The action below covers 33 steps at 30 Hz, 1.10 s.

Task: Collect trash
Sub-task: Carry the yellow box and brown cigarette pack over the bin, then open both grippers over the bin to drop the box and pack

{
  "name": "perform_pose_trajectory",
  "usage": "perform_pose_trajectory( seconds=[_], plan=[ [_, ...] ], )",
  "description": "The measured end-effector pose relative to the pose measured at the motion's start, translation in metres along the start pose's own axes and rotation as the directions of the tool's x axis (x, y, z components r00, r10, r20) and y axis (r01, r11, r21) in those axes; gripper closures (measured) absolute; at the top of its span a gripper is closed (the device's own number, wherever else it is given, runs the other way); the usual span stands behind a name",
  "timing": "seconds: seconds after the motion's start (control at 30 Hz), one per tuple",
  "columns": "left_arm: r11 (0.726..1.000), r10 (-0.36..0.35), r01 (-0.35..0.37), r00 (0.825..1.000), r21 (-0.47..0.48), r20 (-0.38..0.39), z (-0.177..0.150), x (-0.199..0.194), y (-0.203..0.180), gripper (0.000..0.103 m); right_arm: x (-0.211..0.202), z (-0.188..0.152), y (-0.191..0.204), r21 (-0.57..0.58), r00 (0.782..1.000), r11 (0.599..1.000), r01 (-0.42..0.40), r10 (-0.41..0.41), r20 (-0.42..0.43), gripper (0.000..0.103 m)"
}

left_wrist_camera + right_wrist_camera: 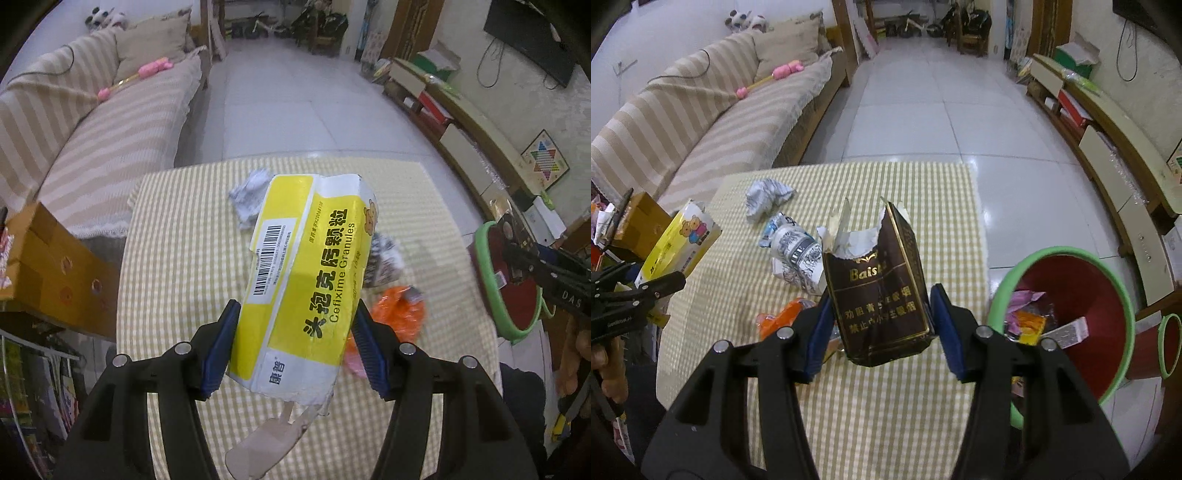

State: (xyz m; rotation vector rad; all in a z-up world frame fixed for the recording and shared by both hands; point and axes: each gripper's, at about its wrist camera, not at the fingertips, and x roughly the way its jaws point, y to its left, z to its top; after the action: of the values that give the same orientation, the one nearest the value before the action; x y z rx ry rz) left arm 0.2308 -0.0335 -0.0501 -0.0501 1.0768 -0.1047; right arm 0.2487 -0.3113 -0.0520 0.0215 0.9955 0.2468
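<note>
Our left hand-held gripper [295, 343] clasps a yellow cardboard medicine box [303, 280], our right hand-held gripper [879, 328] a torn brown cigarette pack [879, 295]; crumpled paper [768, 195], wrappers remain on the checked surface [905, 406]; red green-rimmed bin [1108, 295] right, partly filled

Glossy cardboard medicine box [306, 280], torn glossy cigarette pack [882, 295], woven checked tablecloth [923, 192].

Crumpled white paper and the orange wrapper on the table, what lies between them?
In the right wrist view, a crushed printed plastic bottle lies between the crumpled white paper and the orange wrapper.
</note>
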Motion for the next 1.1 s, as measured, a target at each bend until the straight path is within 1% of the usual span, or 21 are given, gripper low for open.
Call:
perform_pose_trajectory(
  seconds=[0.1,0.23,0.3,0.43,0.6,0.73,0.83,0.97,1.1],
  plan=[
    [1.000,-0.009,0.009,1.000,0.015,0.018,0.001,-0.010,-0.016,0.045,-0.015,-0.002,-0.006,0.005,1.000,1.000,0.003,-0.003,0.024,0.053],
    [0.999,-0.022,0.020,0.999,0.039,0.035,0.005,-0.017,-0.035,0.045,-0.031,-0.006,-0.022,0.030,0.999,0.999,0.012,-0.013,0.047,0.053],
    [0.998,-0.036,0.034,0.999,0.048,0.039,0.008,-0.020,-0.047,0.045,-0.034,-0.007,-0.028,0.043,0.998,0.999,0.018,-0.020,0.053,0.053],
    [0.996,-0.069,0.067,0.997,0.066,0.039,0.016,-0.018,-0.070,0.045,-0.043,-0.012,-0.052,0.081,0.997,0.996,0.031,-0.036,0.064,0.053],
    [0.987,-0.108,0.102,0.994,0.125,0.036,0.027,-0.012,-0.114,0.045,-0.051,-0.021,-0.085,0.135,0.995,0.989,0.053,-0.063,0.073,0.053],
    [0.974,-0.139,0.132,0.990,0.184,0.025,0.036,-0.004,-0.157,0.045,-0.056,-0.028,-0.117,0.184,0.993,0.980,0.076,-0.090,0.072,0.053],
    [0.960,-0.174,0.168,0.985,0.226,0.009,0.044,0.005,-0.194,0.045,-0.058,-0.035,-0.141,0.217,0.992,0.972,0.092,-0.110,0.069,0.053],
    [0.944,-0.215,0.212,0.976,0.252,-0.015,0.051,0.017,-0.232,0.045,-0.059,-0.043,-0.173,0.266,0.989,0.957,0.111,-0.132,0.063,0.053],
    [0.933,-0.263,0.268,0.963,0.240,-0.054,0.055,0.031,-0.263,0.045,-0.056,-0.051,-0.195,0.309,0.988,0.943,0.125,-0.148,0.052,0.053]
  ],
)
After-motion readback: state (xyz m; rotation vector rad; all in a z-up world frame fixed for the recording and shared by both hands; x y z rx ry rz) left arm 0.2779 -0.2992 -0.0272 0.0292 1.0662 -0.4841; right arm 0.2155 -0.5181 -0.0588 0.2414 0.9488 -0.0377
